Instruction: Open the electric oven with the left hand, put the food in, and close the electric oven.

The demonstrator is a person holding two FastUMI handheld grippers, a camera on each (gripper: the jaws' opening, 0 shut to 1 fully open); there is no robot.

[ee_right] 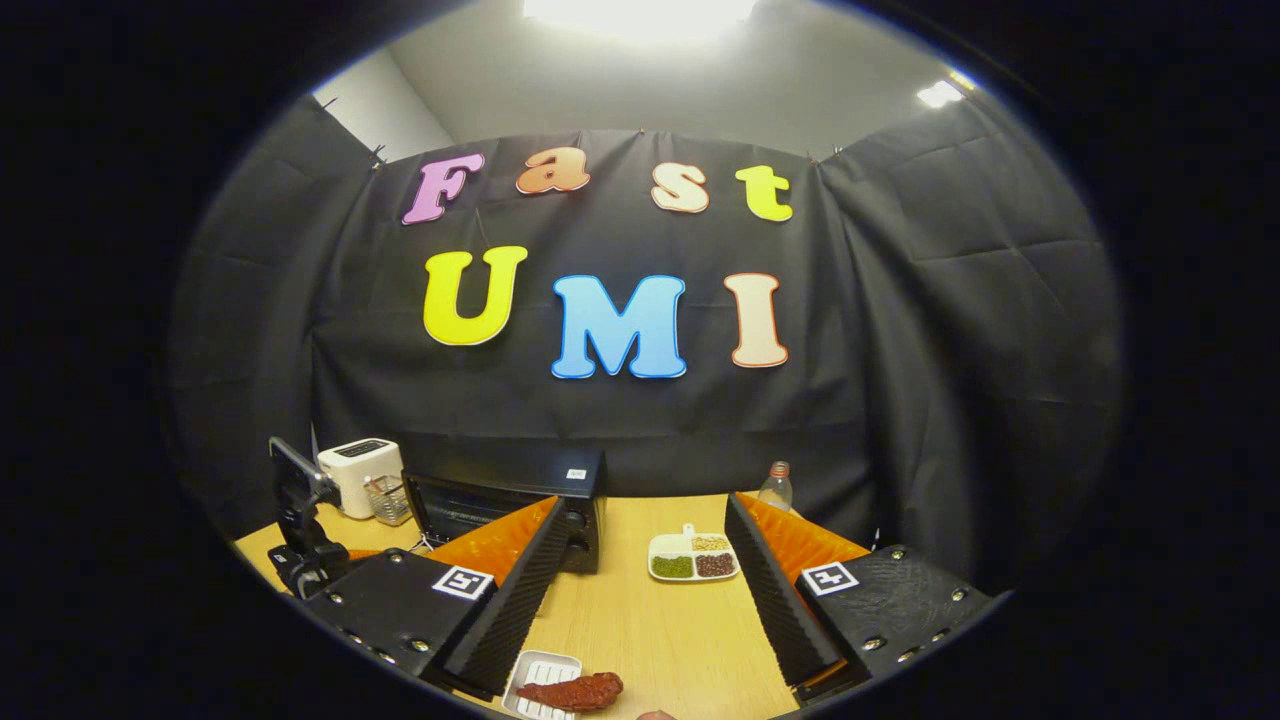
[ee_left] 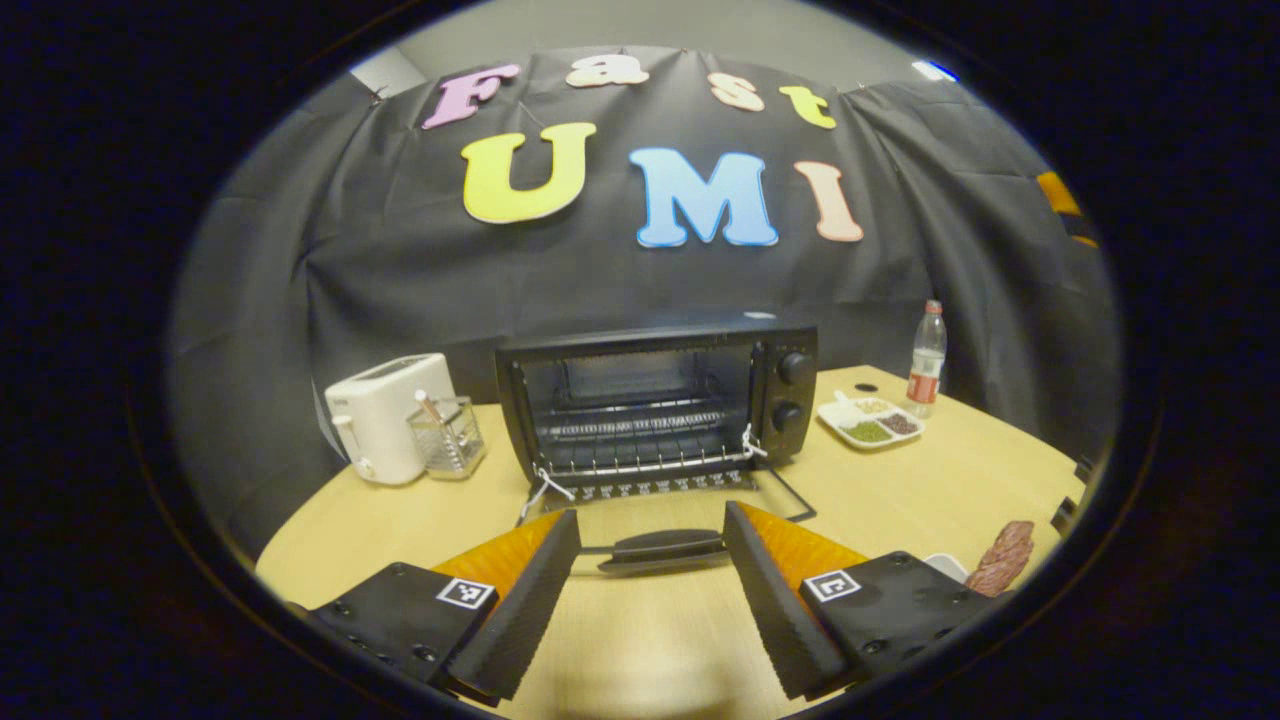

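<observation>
Facing the oven (ee_left: pixel 655 410) at 12 o'clock, left gripper (ee_left: pixel 650 590) is hovering w/ jaws spread, door (ee_left: pixel 665 545) down. Right gripper (ee_right: pixel 640 590) is waiting released; food (ee_right: pixel 570 690) at 6 o'clock on white tray (ee_right: pixel 530 672). Probably soft, greasy: pinch mid-length, gently.

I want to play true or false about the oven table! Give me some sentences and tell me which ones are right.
1. The oven door is open. True.
2. The left gripper is squeezing the door handle. False: its jaws stand apart on either side of the handle.
3. The food lies across a small white tray. True.
4. The toaster is black. False: it is white.
5. The right gripper holds the food. False: its jaws are open and hold nothing.
</observation>
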